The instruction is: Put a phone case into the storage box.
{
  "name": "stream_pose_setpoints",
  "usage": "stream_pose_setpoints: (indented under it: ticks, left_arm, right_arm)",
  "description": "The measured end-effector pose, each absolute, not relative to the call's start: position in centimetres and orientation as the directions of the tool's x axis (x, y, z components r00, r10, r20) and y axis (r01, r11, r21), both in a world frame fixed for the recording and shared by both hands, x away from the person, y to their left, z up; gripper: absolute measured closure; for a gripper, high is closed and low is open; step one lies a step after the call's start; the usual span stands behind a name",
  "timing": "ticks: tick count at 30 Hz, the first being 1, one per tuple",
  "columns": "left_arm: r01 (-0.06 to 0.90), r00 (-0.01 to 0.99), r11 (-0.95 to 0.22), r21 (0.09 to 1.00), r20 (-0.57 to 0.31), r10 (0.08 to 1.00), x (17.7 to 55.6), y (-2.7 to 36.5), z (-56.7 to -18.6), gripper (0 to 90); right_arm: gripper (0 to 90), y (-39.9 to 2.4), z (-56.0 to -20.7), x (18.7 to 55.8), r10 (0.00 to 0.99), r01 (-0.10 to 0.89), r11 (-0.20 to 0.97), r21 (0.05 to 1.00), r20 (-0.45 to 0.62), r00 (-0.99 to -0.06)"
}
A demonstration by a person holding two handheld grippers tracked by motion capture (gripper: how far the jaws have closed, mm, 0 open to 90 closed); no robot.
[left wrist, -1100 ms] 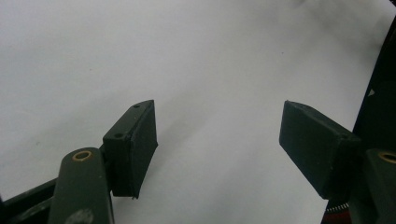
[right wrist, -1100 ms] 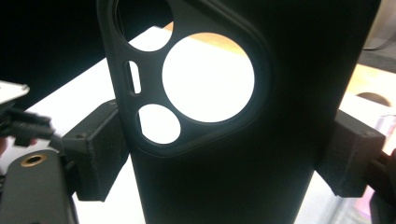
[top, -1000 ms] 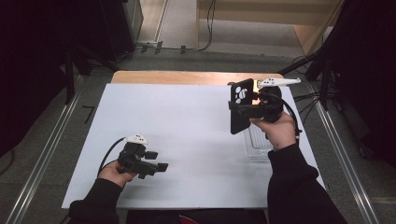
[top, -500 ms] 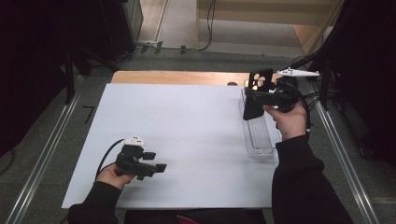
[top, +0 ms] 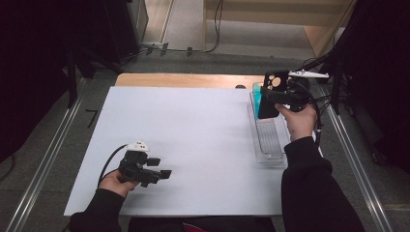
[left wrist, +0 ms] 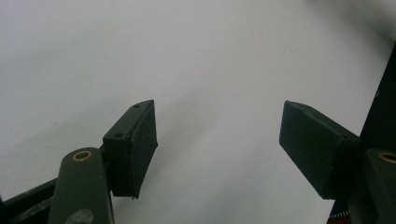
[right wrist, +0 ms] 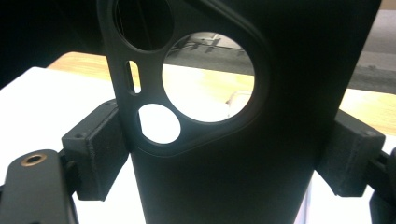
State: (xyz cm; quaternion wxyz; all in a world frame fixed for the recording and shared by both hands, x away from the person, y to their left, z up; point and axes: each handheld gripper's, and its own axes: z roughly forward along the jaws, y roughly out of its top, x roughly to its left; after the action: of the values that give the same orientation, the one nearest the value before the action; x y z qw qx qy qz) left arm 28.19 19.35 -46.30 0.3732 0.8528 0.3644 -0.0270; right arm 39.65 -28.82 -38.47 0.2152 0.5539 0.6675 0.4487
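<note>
A black phone case (top: 270, 95) with round camera cut-outs stands upright in my right gripper (top: 279, 95), which is shut on it above the far end of a clear plastic tray (top: 269, 141). In the right gripper view the case (right wrist: 243, 140) sits between both pads (right wrist: 98, 149), which press on its side edges. A teal object (top: 256, 94) stands in the tray's far end, just behind the case. My left gripper (top: 162, 168) rests low over the white board (top: 193, 135) at the near left. Its jaws are open with nothing between them (left wrist: 217, 140).
The white board covers most of a wooden table (top: 183, 79), whose bare strip shows along the far edge. Metal rails (top: 43, 159) run along both sides of the table. Cables and dark equipment lie on the floor at the far right (top: 338, 72).
My right hand has carried the phone case away from me and to the right, from over the tray's middle to its far end. The left hand has stayed where it was.
</note>
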Motion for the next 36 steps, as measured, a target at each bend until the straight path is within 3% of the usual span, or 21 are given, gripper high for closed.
stream_pose_setpoints:
  ticks: [14, 36]
  left_arm:
    - [0.638, 0.736, -0.455, 0.621, -0.318, 0.597, 28.2, 19.3, -46.2, 27.4]
    - [0.631, 0.75, -0.472, 0.616, -0.328, 0.574, 28.4, 18.5, -46.5, 27.5]
  right_arm:
    - [12.7, -29.3, -42.1, 41.9, 0.951, 0.606, -0.032, 0.795, 0.211, -0.226]
    - [12.6, -27.6, -45.4, 45.7, 0.974, 0.646, 0.034, 0.763, 0.119, -0.192]
